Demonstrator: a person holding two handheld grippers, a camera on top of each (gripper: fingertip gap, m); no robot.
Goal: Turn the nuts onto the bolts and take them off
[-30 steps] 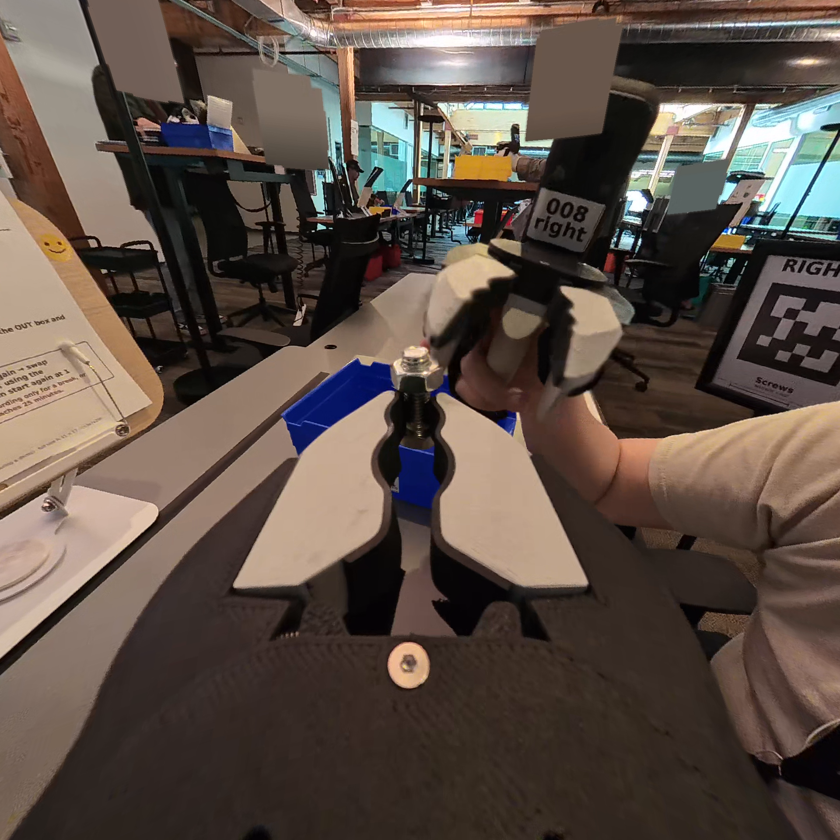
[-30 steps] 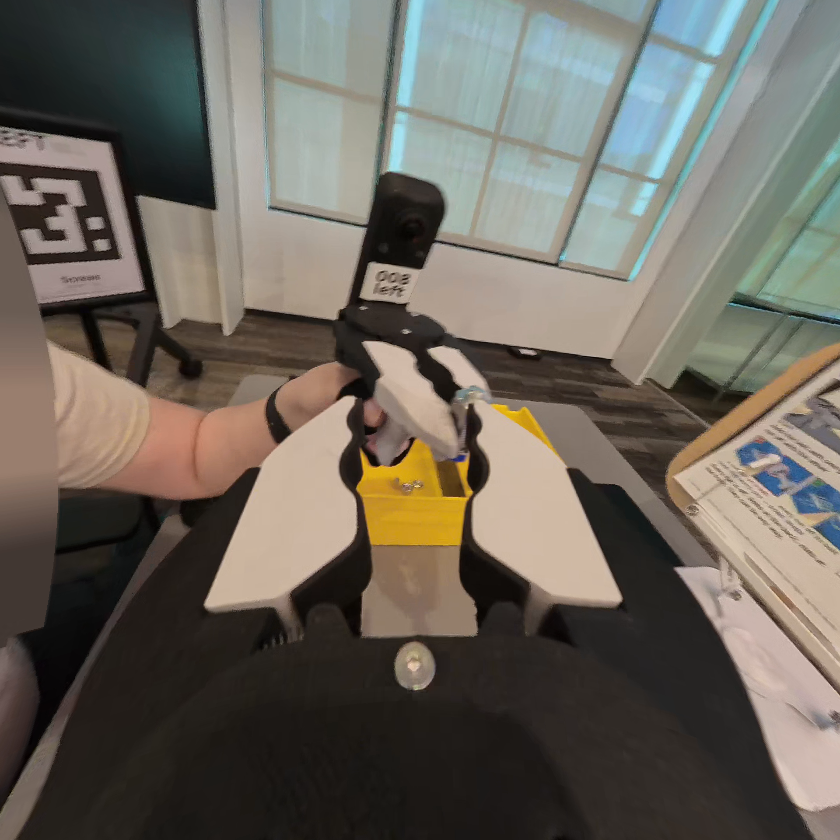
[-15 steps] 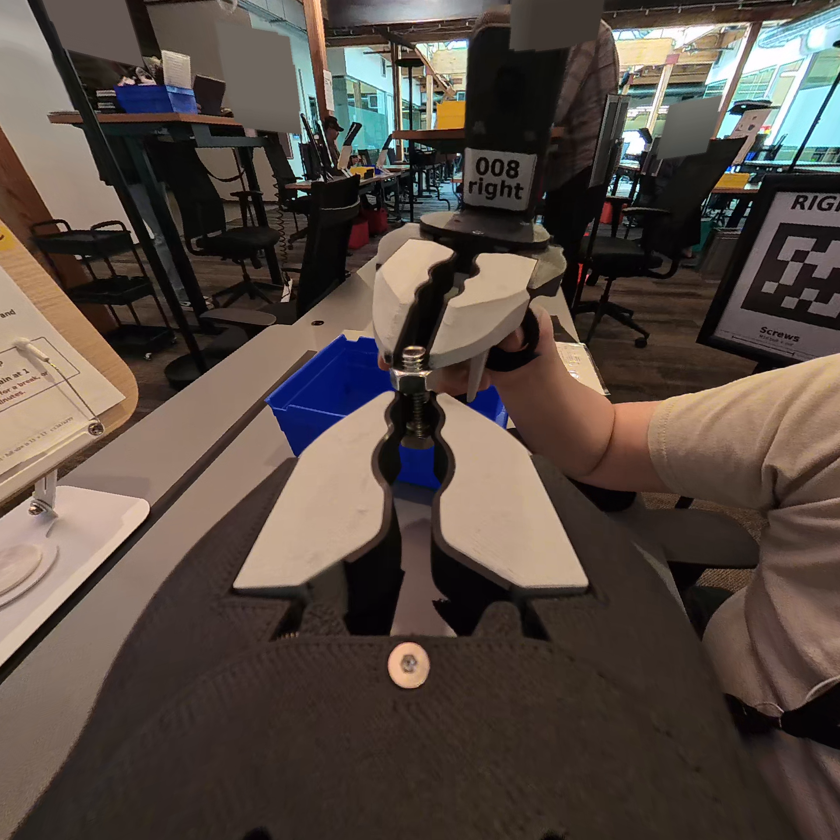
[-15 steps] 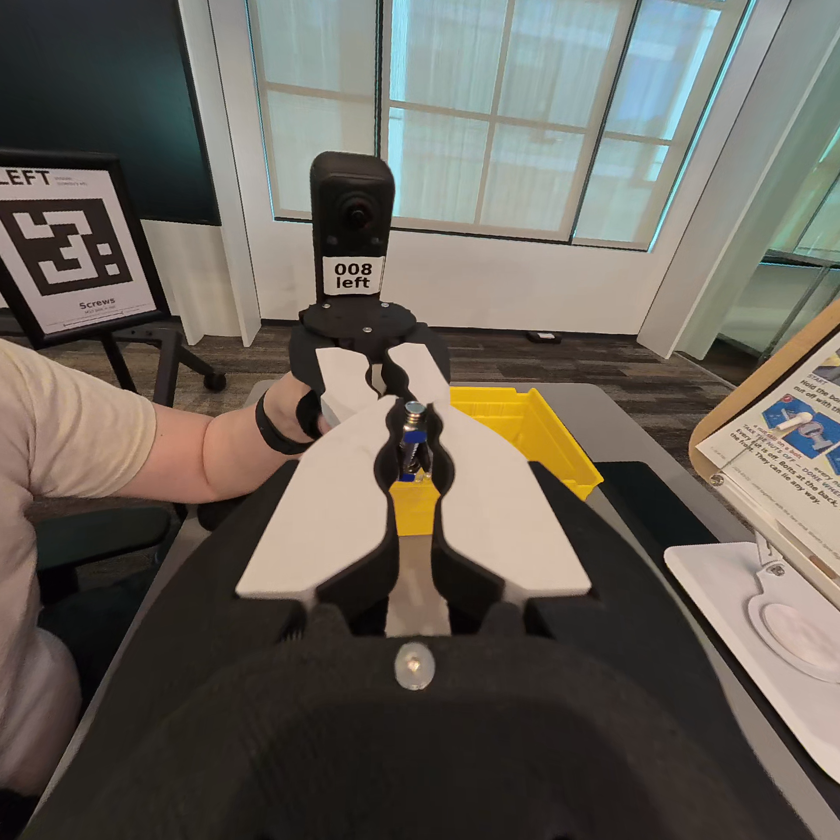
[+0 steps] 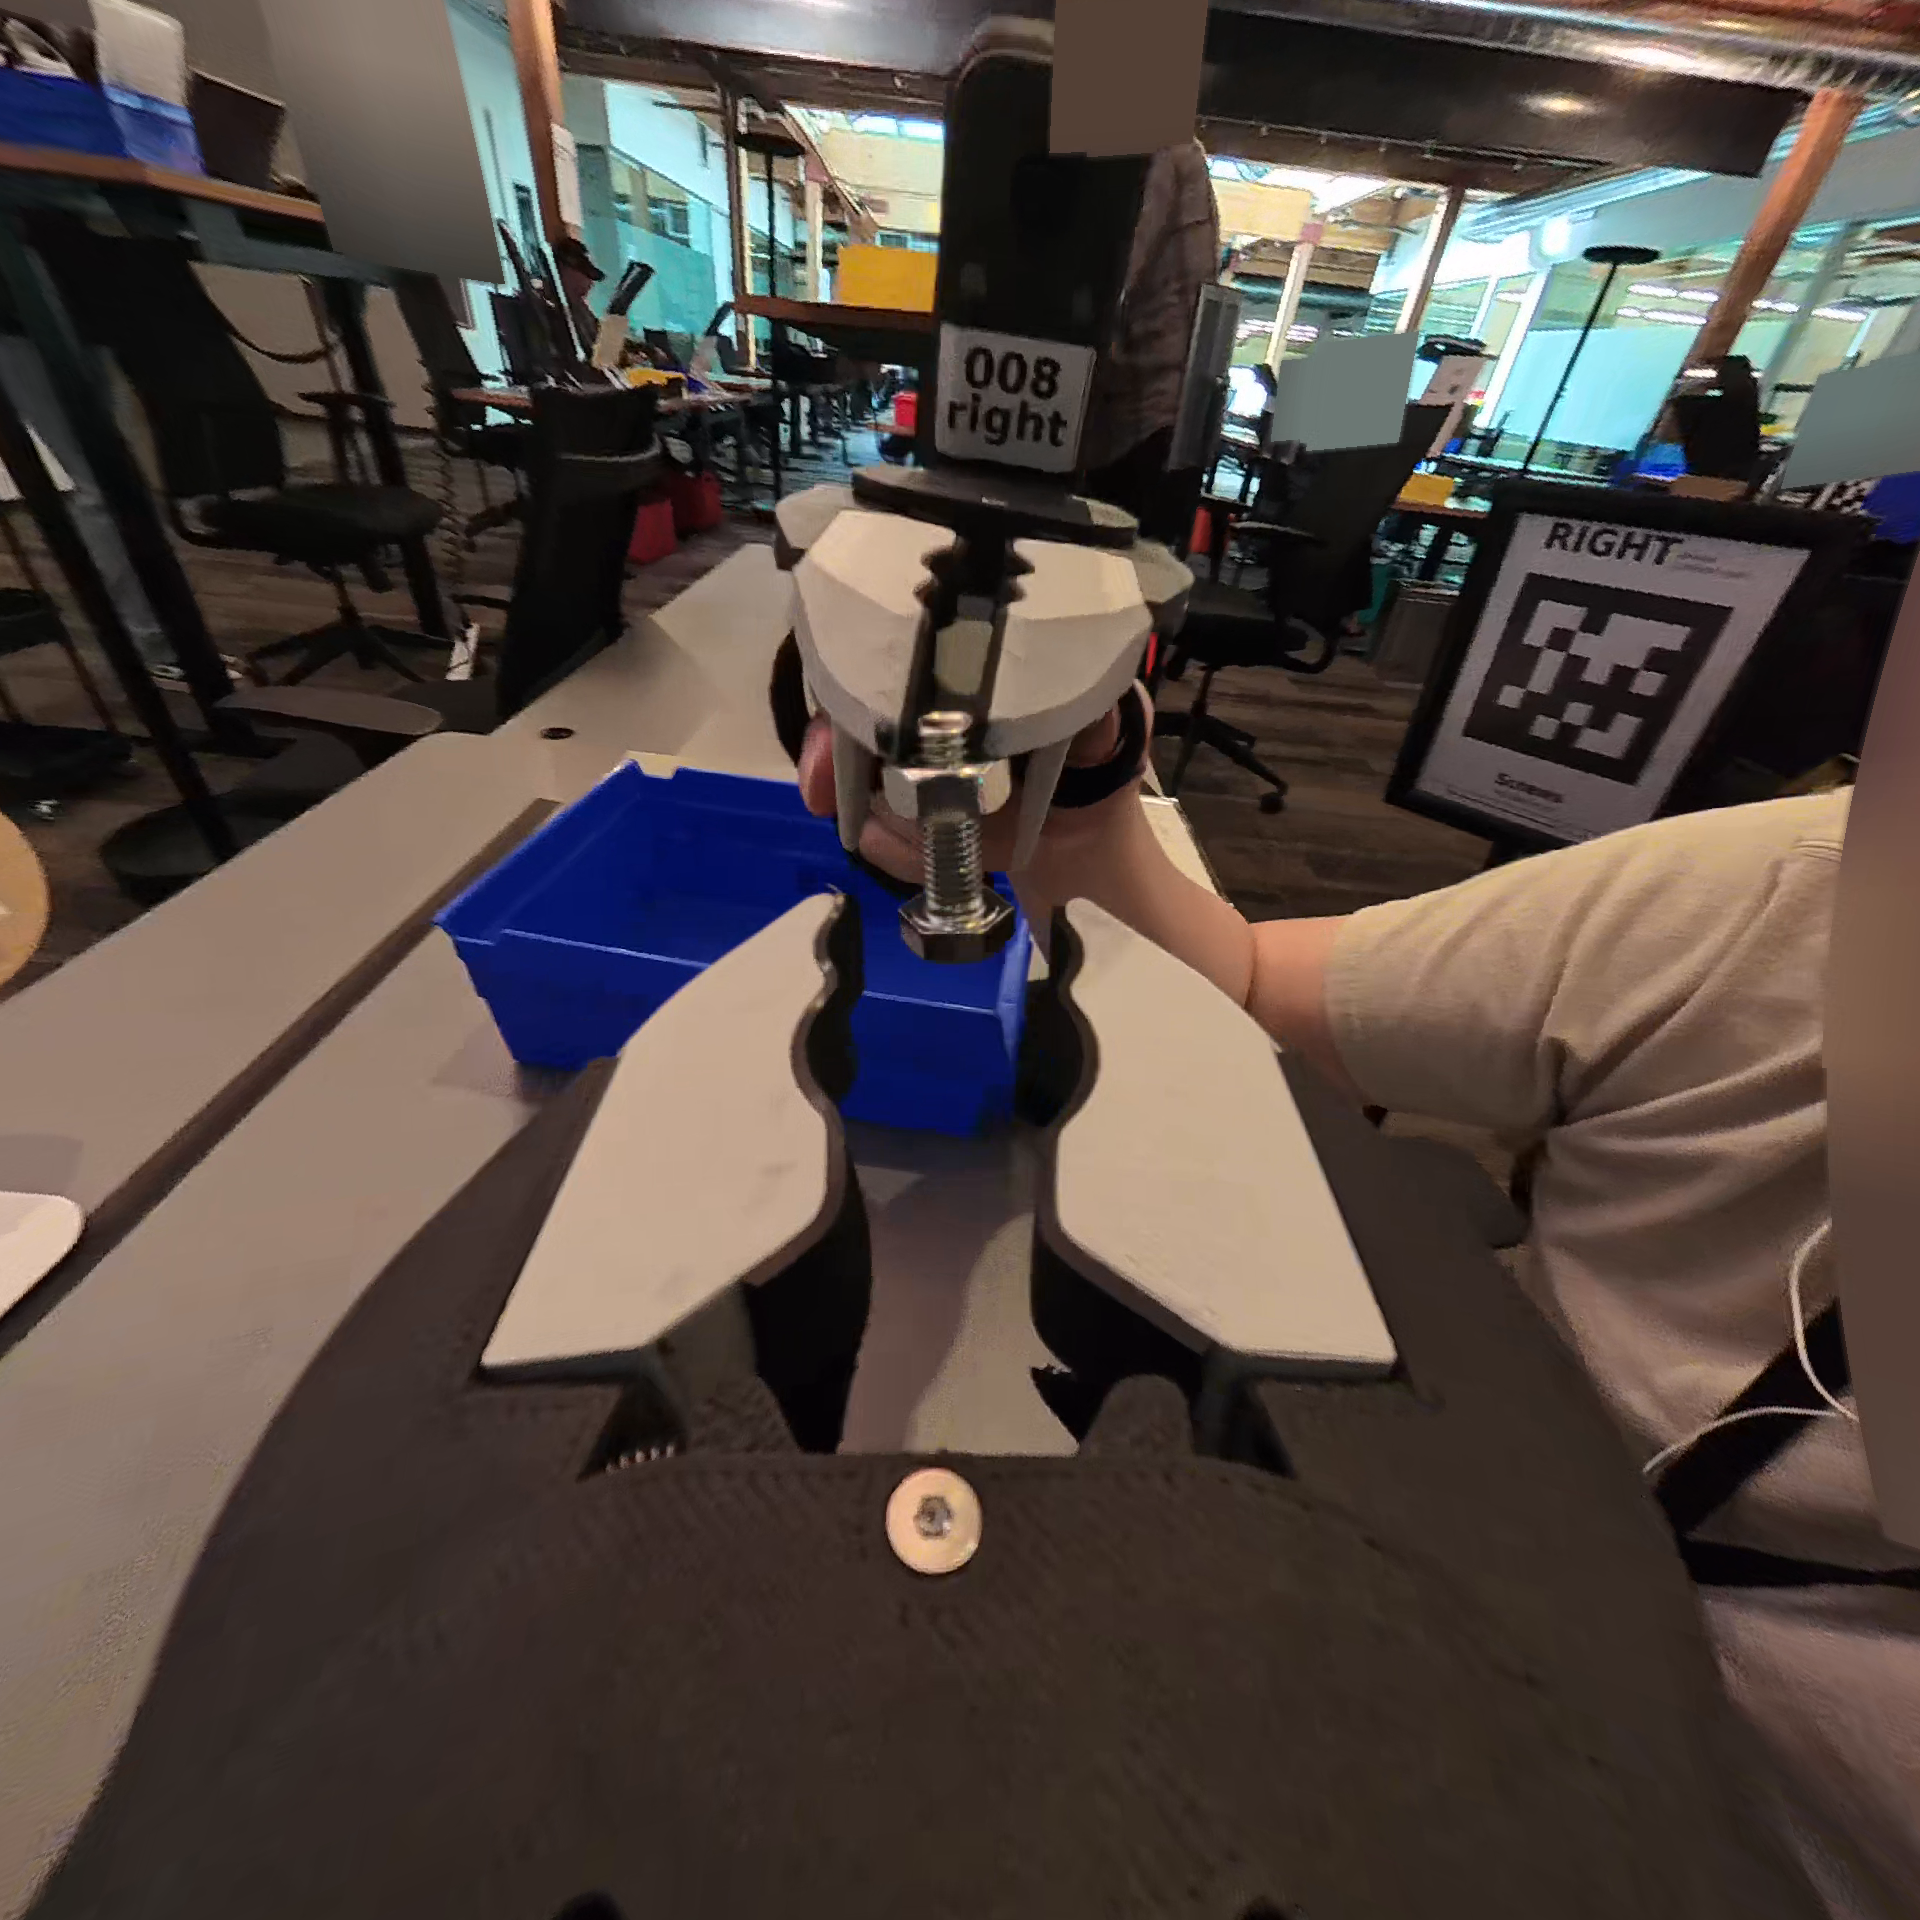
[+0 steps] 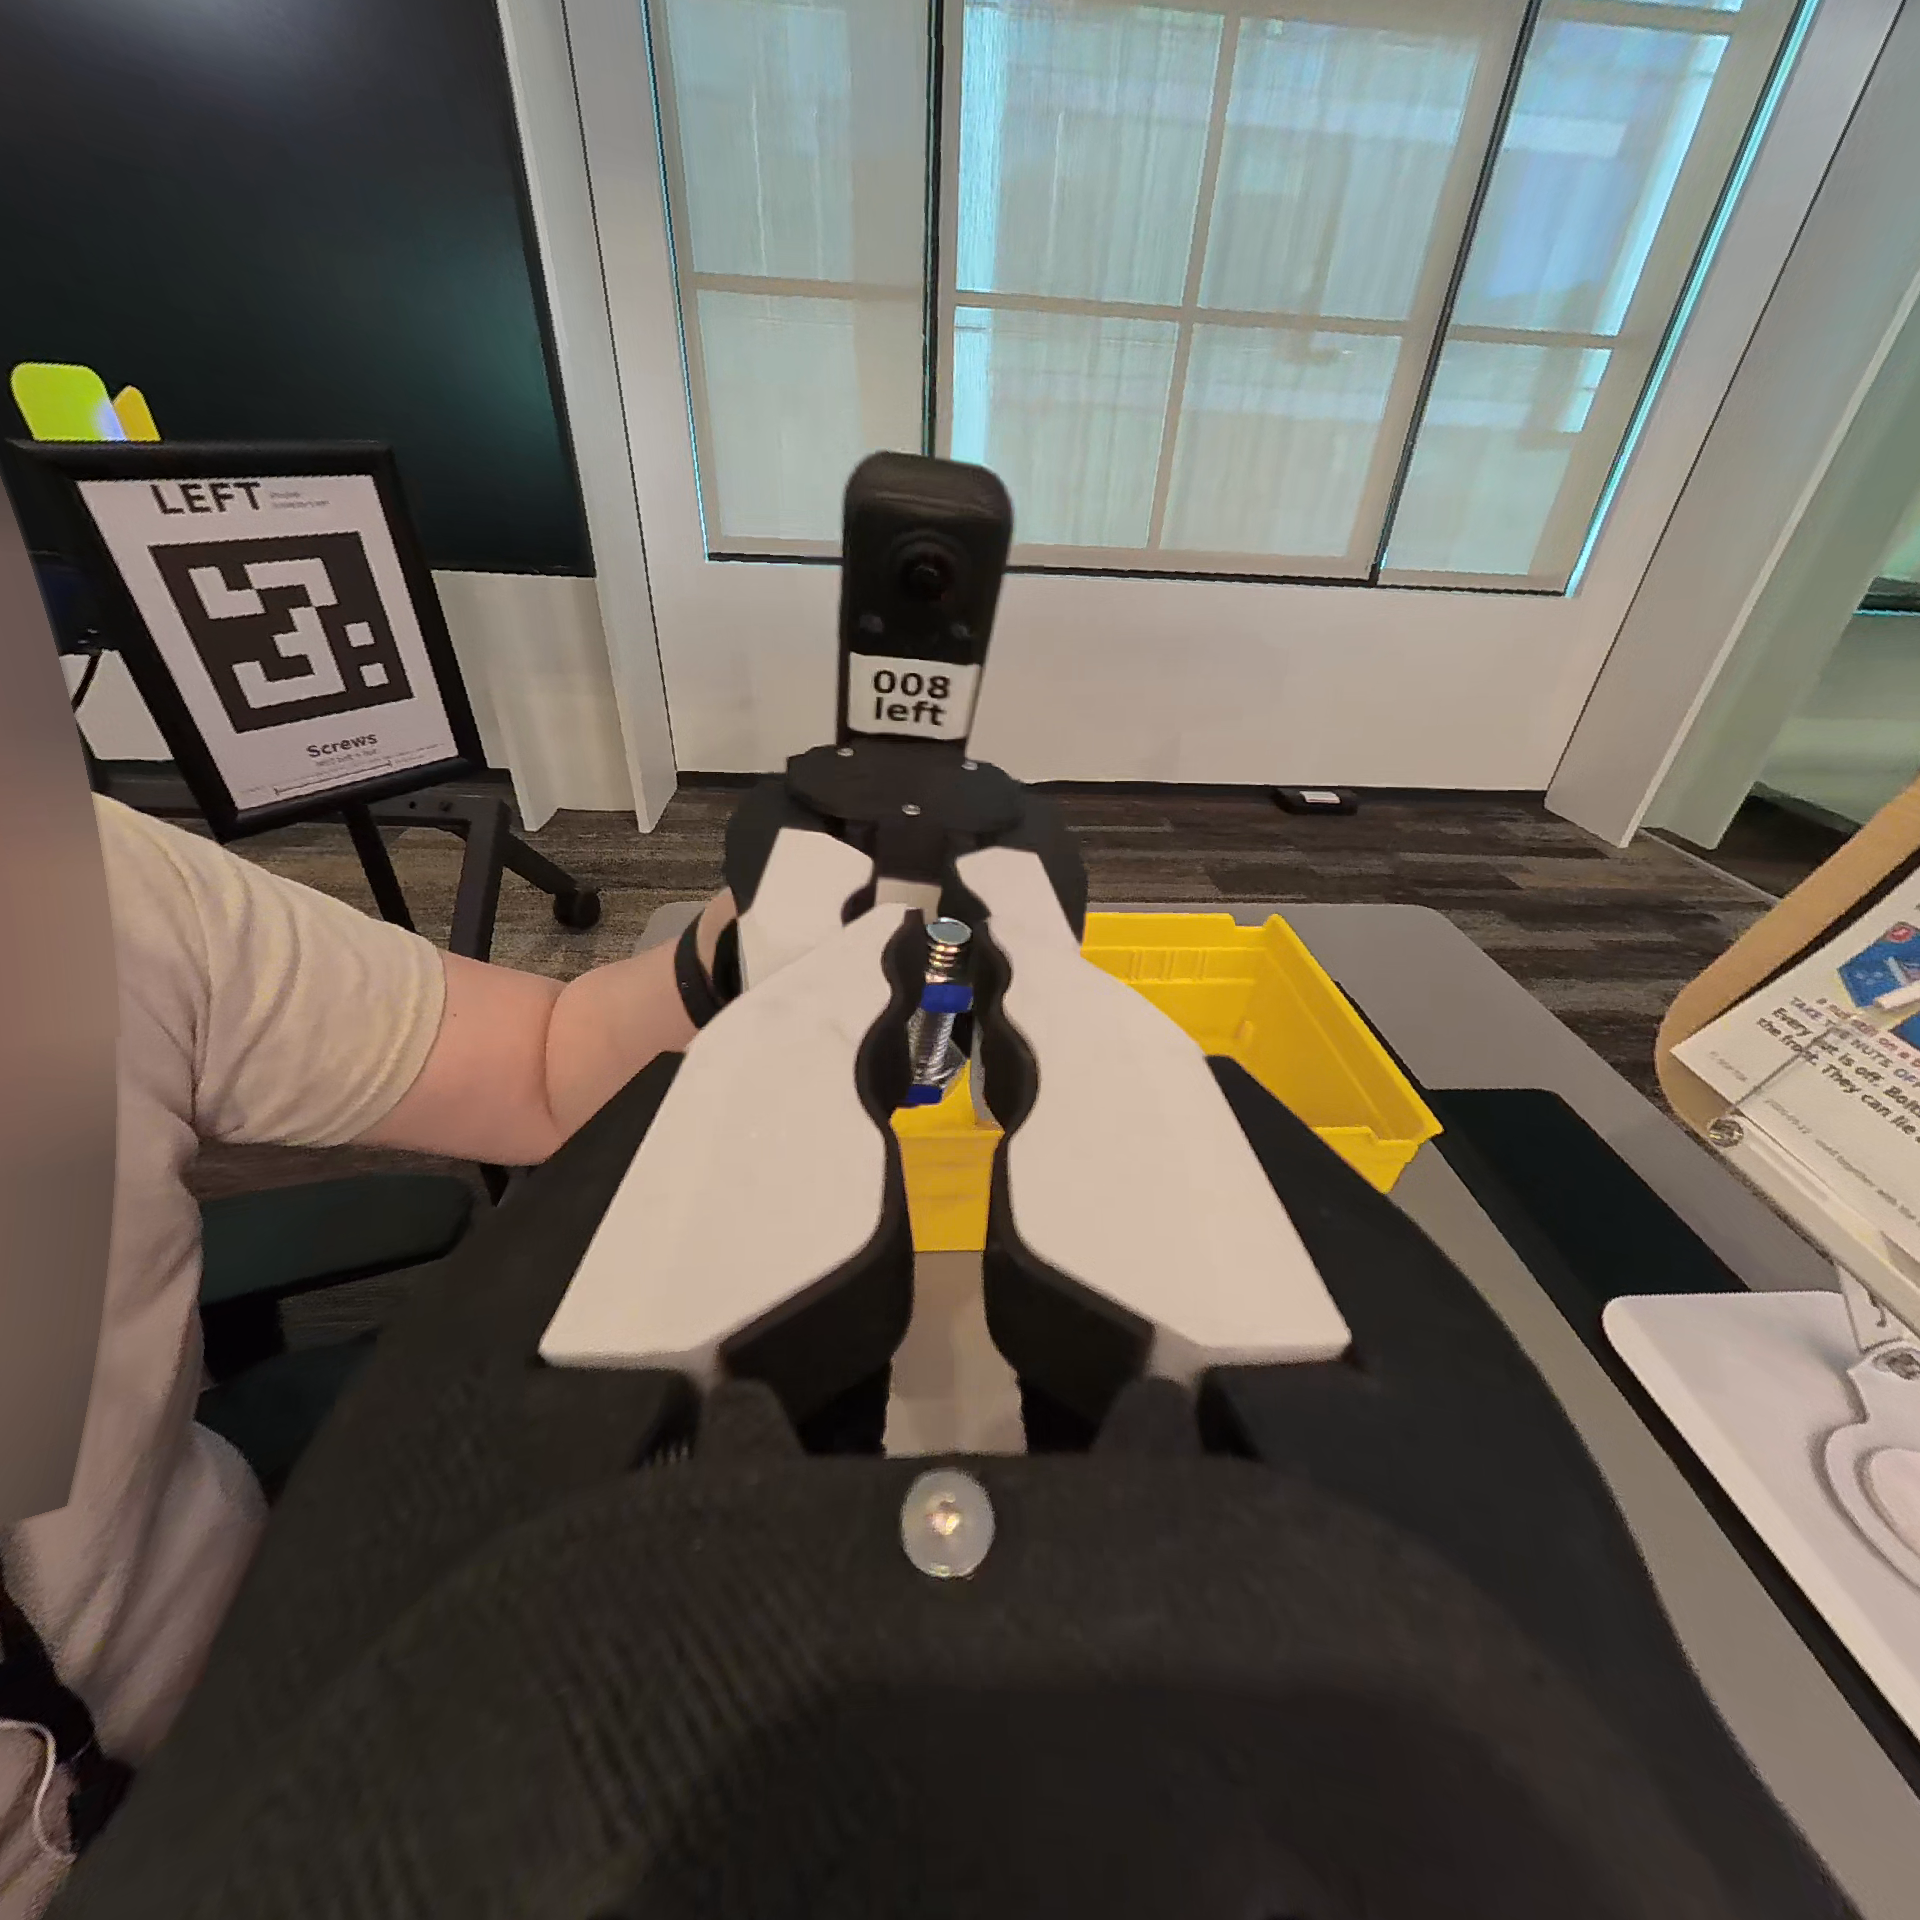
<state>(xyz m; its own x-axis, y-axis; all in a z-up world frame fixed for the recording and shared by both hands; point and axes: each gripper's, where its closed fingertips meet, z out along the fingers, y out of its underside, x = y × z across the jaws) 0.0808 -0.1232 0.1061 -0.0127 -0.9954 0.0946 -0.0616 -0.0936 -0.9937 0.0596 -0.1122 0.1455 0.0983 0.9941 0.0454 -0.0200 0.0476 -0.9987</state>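
Note:
A steel bolt [image 5: 951, 852] with a hex nut [image 5: 945, 792] on its thread stands upright, its head [image 5: 954, 928] lowest. My right gripper [image 6: 943, 925] is shut on the bolt [image 6: 940, 1023]. In the left wrist view it [image 5: 961, 717] comes in from above and pinches the bolt's upper part by the nut. My left gripper [image 5: 951, 925] is open. Its fingers [image 5: 727, 1091] stand on either side of the bolt head without touching it. It also shows in the right wrist view [image 6: 914, 883], just behind the bolt.
A blue bin [image 5: 644, 904] stands on the grey table [image 5: 260, 935] below the bolt. A yellow bin [image 6: 1278, 1018] stands at the table's other end. An instruction board [image 6: 1818, 1039] on a white base is at one side. Marker signs [image 5: 1600, 665] stand beside the table. Less than 4 cm separates the two grippers' tips.
My right gripper swung in and shut on the bolt while my left still held it. My left gripper has now opened and let go, so the bolt is in the right gripper alone.

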